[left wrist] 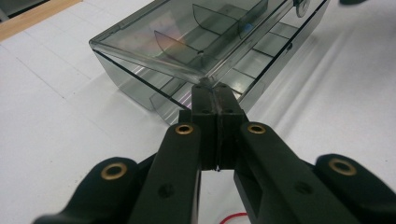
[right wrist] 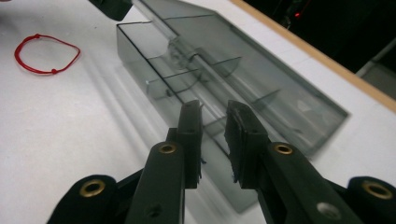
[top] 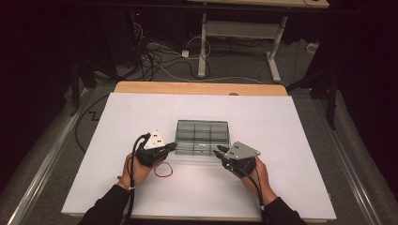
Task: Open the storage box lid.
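A smoky clear plastic compartment box (top: 202,136) lies in the middle of the white table. Its lid (left wrist: 187,32) is raised a little above the tray. My left gripper (left wrist: 208,91) is shut on the lid's front edge near the box's left end (top: 171,146). In the right gripper view the box tray (right wrist: 154,60) and tilted lid (right wrist: 280,88) run away from the jaws. My right gripper (right wrist: 215,112) stands open at the box's right front corner (top: 218,152), with a narrow gap between its pads and nothing pressed between them.
A red string loop (top: 163,171) lies on the white sheet (top: 281,187) just in front of the left hand, also seen as the red loop (right wrist: 45,53). The table's wooden back edge (top: 197,88) lies beyond the box. Desk legs and cables stand on the floor behind.
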`<state>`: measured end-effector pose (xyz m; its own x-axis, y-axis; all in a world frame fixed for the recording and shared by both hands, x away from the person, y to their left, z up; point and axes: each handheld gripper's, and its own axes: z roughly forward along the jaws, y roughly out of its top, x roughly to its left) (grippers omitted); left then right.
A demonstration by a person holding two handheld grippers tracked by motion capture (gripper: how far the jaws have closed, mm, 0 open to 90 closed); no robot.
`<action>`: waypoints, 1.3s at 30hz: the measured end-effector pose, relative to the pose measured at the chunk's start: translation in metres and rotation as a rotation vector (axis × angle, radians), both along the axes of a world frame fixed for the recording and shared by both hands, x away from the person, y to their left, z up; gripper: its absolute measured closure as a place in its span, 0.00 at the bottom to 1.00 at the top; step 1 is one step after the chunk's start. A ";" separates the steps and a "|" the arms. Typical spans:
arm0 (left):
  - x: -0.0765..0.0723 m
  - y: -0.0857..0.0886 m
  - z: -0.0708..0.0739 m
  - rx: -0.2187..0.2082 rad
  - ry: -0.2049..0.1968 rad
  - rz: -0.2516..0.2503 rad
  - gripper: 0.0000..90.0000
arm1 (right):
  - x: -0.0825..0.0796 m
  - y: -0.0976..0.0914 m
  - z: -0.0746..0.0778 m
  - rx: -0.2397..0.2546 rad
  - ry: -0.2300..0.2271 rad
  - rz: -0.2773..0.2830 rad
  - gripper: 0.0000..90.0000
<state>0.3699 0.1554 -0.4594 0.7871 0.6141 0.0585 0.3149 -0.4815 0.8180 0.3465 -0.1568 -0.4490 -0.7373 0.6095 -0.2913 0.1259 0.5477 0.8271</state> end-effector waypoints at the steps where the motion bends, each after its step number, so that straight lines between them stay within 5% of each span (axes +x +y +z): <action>1: 0.000 0.000 0.000 0.004 -0.001 0.000 0.97 | -0.001 -0.004 0.002 0.008 -0.005 -0.003 0.84; 9: -0.001 -0.003 0.002 0.010 -0.014 -0.001 0.98 | -0.003 -0.023 0.009 -0.017 -0.099 -0.079 0.63; 17: 0.000 -0.004 0.004 0.014 -0.025 0.000 0.97 | 0.010 -0.029 0.004 -0.015 -0.090 -0.100 0.58; 24: 0.002 -0.006 0.008 0.021 -0.029 -0.005 0.97 | 0.013 -0.018 0.002 -0.077 -0.125 -0.080 0.65; 39: 0.005 0.000 0.017 0.031 -0.049 0.000 0.97 | 0.024 -0.021 0.017 -0.045 -0.166 -0.095 0.82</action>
